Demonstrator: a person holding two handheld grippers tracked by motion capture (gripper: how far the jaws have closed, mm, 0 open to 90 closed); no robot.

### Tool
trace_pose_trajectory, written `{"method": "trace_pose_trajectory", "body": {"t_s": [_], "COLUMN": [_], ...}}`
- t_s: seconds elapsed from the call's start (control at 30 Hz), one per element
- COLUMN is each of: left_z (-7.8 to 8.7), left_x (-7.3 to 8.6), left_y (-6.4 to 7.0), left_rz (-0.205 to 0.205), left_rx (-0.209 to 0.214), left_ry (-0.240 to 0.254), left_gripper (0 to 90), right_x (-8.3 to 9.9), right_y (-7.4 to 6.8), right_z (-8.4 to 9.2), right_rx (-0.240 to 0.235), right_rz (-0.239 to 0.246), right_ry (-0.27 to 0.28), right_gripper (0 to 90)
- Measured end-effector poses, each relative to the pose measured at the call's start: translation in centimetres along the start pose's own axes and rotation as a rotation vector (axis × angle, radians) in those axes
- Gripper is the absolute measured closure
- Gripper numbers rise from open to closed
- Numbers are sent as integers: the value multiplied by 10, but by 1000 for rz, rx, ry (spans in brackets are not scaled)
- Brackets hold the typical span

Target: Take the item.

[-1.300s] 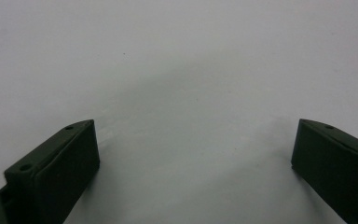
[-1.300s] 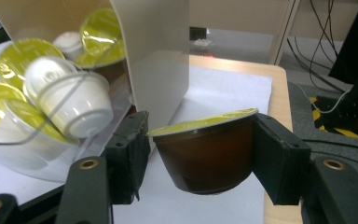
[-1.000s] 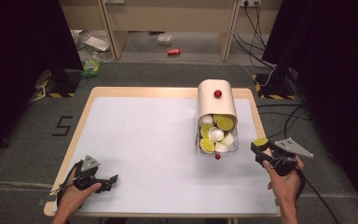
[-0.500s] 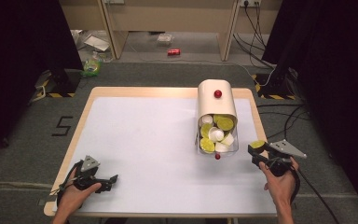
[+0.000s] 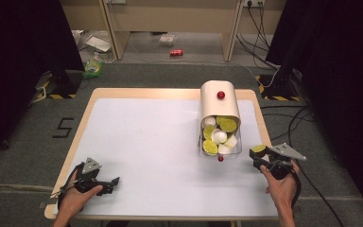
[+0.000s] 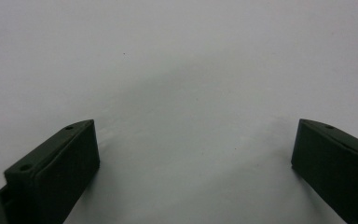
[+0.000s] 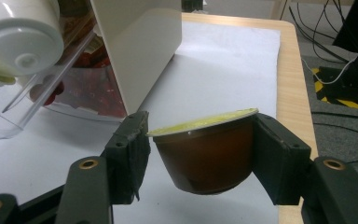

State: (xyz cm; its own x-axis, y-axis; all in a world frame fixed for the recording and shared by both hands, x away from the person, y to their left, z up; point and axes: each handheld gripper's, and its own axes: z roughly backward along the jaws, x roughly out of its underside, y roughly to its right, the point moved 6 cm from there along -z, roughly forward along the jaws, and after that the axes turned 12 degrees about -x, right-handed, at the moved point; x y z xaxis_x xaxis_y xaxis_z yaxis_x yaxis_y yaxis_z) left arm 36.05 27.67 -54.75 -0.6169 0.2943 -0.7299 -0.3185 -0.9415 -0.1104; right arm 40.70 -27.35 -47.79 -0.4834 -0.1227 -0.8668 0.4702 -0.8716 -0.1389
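Capsule (image 7: 205,156): brown body, yellow-green foil lid, lid up and slightly tilted. It sits between the jaws of the right claw (image 7: 200,156), both pads pressed against its sides, clear of the surface. In the high view the capsule (image 5: 258,149) is at the near right of the surface (image 5: 146,142), just beside the right edge, with the right claw (image 5: 260,156) under the person's right hand (image 5: 280,184).

Dispenser (image 5: 220,118): just left of and slightly beyond the capsule. White curved cover with a red knob (image 5: 220,95) on top; a clear tray at its near end holds several capsules, some yellow-green, some white. A second small red knob (image 5: 220,158) sits at the tray's near edge. In the right gripper view the dispenser (image 7: 135,51) shows at upper left, near the claw but apart from it; a white capsule (image 7: 21,42) lies in the clear part.

Left claw (image 5: 111,182): near left of the surface, well apart from the dispenser, held by the left hand (image 5: 75,198). In the left gripper view its jaws stand wide over bare white surface, nothing between them.

Floor beyond the surface: a red can (image 5: 176,52), cables at the far right.
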Motion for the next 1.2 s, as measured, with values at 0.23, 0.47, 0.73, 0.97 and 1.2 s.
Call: {"method": "trace_pose_trajectory", "body": {"t_s": [0.23,0.47,0.73,0.97,1.2], "left_z": [0,0,0,0,0], "left_x": [0,0,0,0,0], "left_y": [0,0,0,0,0], "left_rz": [0,0,0,0,0], "left_rx": [0,0,-1,-1,0], "left_ry": [0,0,0,0,0], "left_gripper": [0,0,0,0,0], "right_x": [6,13,17,21,26], "right_y": [-2,-2,-4,-3,-1], "right_z": [-7,-15,-21,-24,-26], "right_rx": [-8,-10,-12,-18,-23], "right_rz": [-2,-2,-2,-15,-24], "right_ry": [-23,-49,-68,-80,-104], "right_gripper": [411,410,410,410,409]}}
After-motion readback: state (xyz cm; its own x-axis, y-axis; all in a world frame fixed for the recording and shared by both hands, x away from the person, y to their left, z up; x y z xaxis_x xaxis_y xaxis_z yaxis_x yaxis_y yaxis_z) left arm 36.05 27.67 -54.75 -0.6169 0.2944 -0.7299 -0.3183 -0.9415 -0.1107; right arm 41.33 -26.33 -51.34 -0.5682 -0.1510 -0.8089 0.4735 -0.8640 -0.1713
